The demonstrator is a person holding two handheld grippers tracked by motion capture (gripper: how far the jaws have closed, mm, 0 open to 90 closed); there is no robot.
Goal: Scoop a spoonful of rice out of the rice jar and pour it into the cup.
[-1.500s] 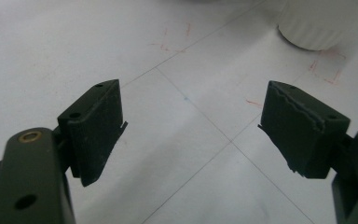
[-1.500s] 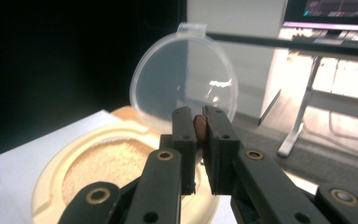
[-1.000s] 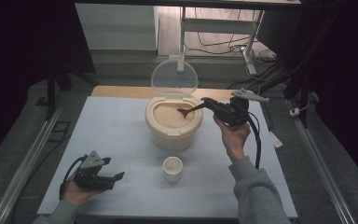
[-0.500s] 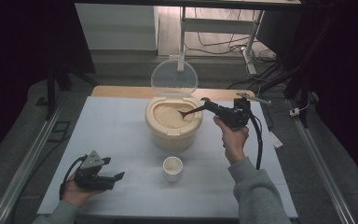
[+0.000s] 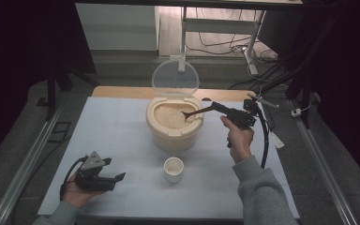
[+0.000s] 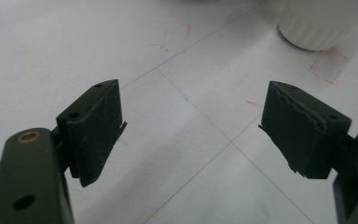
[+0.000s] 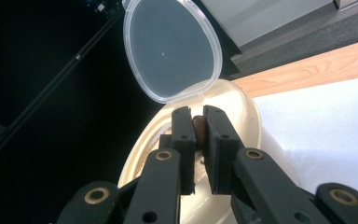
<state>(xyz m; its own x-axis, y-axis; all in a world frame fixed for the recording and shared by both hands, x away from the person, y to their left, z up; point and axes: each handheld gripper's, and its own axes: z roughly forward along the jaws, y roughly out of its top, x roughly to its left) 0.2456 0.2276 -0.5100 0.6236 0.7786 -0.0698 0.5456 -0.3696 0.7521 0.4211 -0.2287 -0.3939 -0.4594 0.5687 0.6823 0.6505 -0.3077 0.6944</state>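
Right gripper view puts my right gripper at lower centre, jaws clamped on the dark brown wooden spoon. Its bowl dips into the rice of the round cream plastic bin at frame centre in the high view, clear hinged lid upright behind. My left gripper rests with jaws apart over the white table.

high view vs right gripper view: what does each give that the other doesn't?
High view alone: the rice in the container, the spoon's tip resting in it, the small cup in front, and the left gripper open and idle on the white mat. Right gripper view alone: a close look at the right gripper shut on the spoon's brown handle. Both share the cream container and its clear lid standing open.
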